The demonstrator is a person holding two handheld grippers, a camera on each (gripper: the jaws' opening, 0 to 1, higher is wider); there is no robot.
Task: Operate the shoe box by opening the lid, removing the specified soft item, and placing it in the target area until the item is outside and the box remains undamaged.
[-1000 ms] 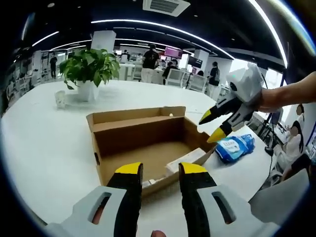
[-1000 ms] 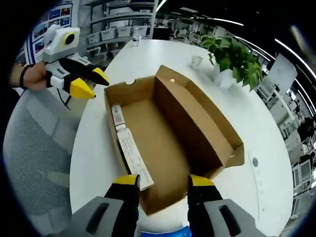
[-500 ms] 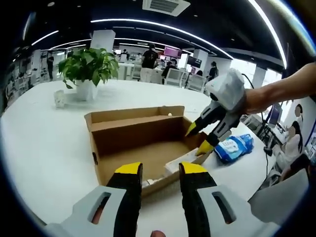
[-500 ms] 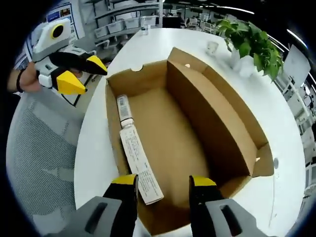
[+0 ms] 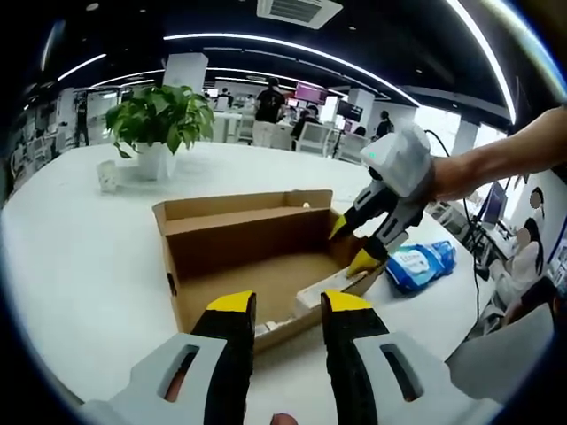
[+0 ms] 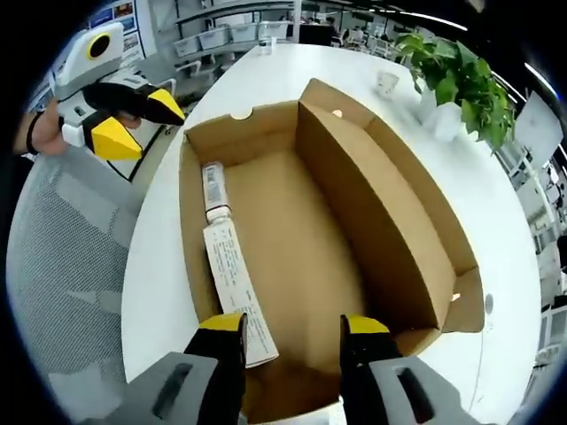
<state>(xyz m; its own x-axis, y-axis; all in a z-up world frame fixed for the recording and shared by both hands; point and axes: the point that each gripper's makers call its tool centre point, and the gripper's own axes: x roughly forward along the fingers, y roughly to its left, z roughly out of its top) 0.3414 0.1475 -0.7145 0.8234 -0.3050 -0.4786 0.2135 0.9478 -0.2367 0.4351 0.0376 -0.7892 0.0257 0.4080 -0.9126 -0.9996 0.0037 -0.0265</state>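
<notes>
1. Both grippers have their yellow-tipped fingers parted and hold nothing. In the left gripper view, the left gripper (image 5: 287, 305) rises from the bottom centre, its tips just short of the near wall of the box (image 5: 232, 243).
2. In the same view, the right gripper (image 5: 354, 245) enters from the right of the frame, held by a bare arm (image 5: 496, 164). Its two tips point down at the right end of the box, fingers spread, one tip inside the rim and one near the edge.
3. The box is brown cardboard, open, lid folded up along its far side. It sits on a white table (image 5: 89, 257).
4. A blue soft pack (image 5: 421, 264) lies on the table right of the box, outside it.
5. A potted plant (image 5: 159, 124) stands at upper left, with a small cup (image 5: 108, 177) beside it.
6. In the right gripper view, the right gripper (image 6: 292, 326) rises from the bottom centre, looking down into the box (image 6: 328, 239).
7. White labels (image 6: 232, 288) lie along the inner left wall of the box.
8. The left gripper (image 6: 133, 119) shows at upper left, fingers apart, off the table edge.
9. A grey mesh chair (image 6: 62, 292) fills the left of that frame; the plant (image 6: 456, 80) is at upper right.
</notes>
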